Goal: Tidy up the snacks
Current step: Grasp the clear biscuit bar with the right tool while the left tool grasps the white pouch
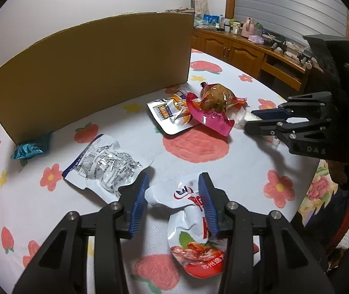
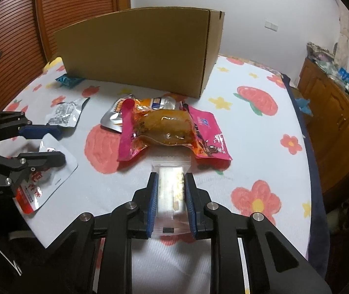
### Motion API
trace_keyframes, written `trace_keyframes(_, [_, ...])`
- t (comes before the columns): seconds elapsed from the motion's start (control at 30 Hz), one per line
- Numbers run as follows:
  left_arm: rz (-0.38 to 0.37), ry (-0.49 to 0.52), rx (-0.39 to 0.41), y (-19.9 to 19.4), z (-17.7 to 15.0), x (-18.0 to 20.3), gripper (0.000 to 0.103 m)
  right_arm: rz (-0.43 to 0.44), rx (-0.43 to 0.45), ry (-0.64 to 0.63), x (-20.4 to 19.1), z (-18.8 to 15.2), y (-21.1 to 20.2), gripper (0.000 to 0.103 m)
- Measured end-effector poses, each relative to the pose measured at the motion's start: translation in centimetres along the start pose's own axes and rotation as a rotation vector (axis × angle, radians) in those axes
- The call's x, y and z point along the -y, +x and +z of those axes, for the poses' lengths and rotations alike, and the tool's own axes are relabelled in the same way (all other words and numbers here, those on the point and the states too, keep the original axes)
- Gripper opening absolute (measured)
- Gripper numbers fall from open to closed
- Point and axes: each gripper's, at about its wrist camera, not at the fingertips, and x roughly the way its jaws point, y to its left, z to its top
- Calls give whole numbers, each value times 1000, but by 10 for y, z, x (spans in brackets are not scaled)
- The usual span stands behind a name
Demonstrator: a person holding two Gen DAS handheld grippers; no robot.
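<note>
I'm looking across a table (image 1: 248, 161) under a soft white cloth printed with pink strawberries and flowers. Biggest thing on it is the box (image 1: 96, 66), plain brown cardboard, flat-sided, standing at the far edge. Just in front of its right end sits a small heap: a glossy magenta packet (image 2: 208, 134) at the bottom, a crinkly silver-and-orange pouch (image 1: 169, 115) beside it, and on top a bulging clear pack (image 2: 164, 127) with something brown and shiny inside. Nearer the left lies a wrinkled silver foil bag (image 1: 105, 161), flat on the cloth. A small teal wrapper (image 1: 31, 148) is tucked against the box's left corner.

My left gripper (image 1: 174, 205) is spread wide, its ribbed blue pads either side of a crumpled white-and-red pouch (image 1: 194, 232) lying on the cloth; whether the right pad touches it I cannot tell. My right gripper (image 2: 170, 204) is closed down on a slim clear sachet (image 2: 170, 191), pale contents inside, near the heap's front edge.
</note>
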Motion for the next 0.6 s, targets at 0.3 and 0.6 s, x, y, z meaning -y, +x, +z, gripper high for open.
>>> trace_keyframes(0.3, [-18, -25, -3, -13, 6, 3, 57, 7, 30, 16, -5, -5, -10, 19])
trace_keyframes(0.6, [22, -31, -18, -32, -9, 12, 62, 13, 67, 18, -14, -10, -32, 19])
